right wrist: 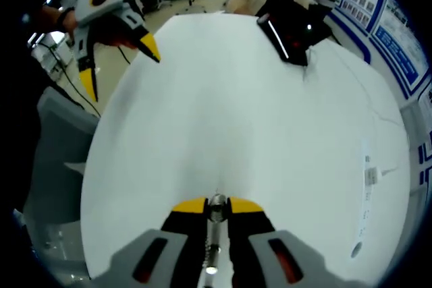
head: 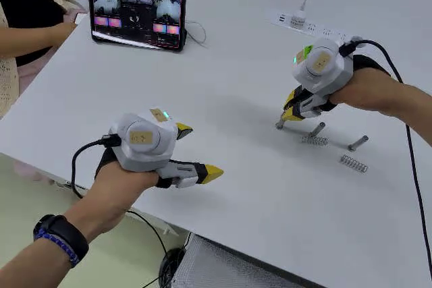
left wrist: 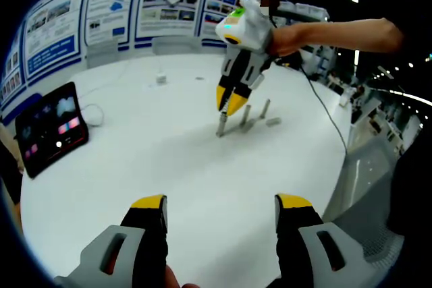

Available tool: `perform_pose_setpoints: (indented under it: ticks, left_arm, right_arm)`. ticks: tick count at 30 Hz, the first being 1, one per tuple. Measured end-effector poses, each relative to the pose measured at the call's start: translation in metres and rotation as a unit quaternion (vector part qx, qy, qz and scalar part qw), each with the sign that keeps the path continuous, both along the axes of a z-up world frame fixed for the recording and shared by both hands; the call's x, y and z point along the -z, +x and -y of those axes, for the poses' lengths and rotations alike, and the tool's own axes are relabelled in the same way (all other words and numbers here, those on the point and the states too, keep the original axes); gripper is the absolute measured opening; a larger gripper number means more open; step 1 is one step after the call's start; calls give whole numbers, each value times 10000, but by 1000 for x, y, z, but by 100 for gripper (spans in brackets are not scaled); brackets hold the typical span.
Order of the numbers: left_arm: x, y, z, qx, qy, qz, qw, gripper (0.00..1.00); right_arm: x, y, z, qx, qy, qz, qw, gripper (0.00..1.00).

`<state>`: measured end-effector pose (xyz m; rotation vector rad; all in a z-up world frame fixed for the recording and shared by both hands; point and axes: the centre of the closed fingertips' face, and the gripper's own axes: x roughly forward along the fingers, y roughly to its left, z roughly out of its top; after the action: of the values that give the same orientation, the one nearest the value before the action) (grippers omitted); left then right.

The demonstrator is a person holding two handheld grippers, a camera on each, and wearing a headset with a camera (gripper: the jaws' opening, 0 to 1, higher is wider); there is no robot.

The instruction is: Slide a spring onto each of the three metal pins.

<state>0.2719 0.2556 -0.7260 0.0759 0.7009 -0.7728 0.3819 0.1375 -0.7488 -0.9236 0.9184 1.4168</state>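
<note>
My right gripper (head: pixel 291 115) is shut on a metal pin (head: pixel 280 124) whose lower end is at the white table (head: pixel 223 92). The right gripper view has that pin (right wrist: pixel 216 202) clamped between the yellow-tipped jaws. Two more metal pins (head: pixel 316 129) (head: pixel 358 142) are just right of it; whether they stand or lie I cannot tell. One spring (head: pixel 314 141) lies by the nearer pin, another spring (head: pixel 354 163) further right. My left gripper (head: pixel 199 151) hovers open at the near left, holding nothing. From the left gripper view, the right gripper (left wrist: pixel 231 102) holds the pin (left wrist: pixel 221 126).
A tablet (head: pixel 138 11) stands at the far left with a person (head: pixel 27 25) beside it. A white power strip (head: pixel 310 25) with a cable lies at the far right. The table's near edge (head: pixel 202 234) runs below my left hand.
</note>
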Motion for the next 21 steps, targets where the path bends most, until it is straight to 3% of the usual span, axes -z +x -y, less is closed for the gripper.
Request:
perform_pose_setpoints:
  ticks: [21]
  left_arm:
    - [-1, 0, -7, -94, 4, -2, 10000, 66]
  right_arm:
    - [22, -3, -2, -165, -182, -87, 9997, 13]
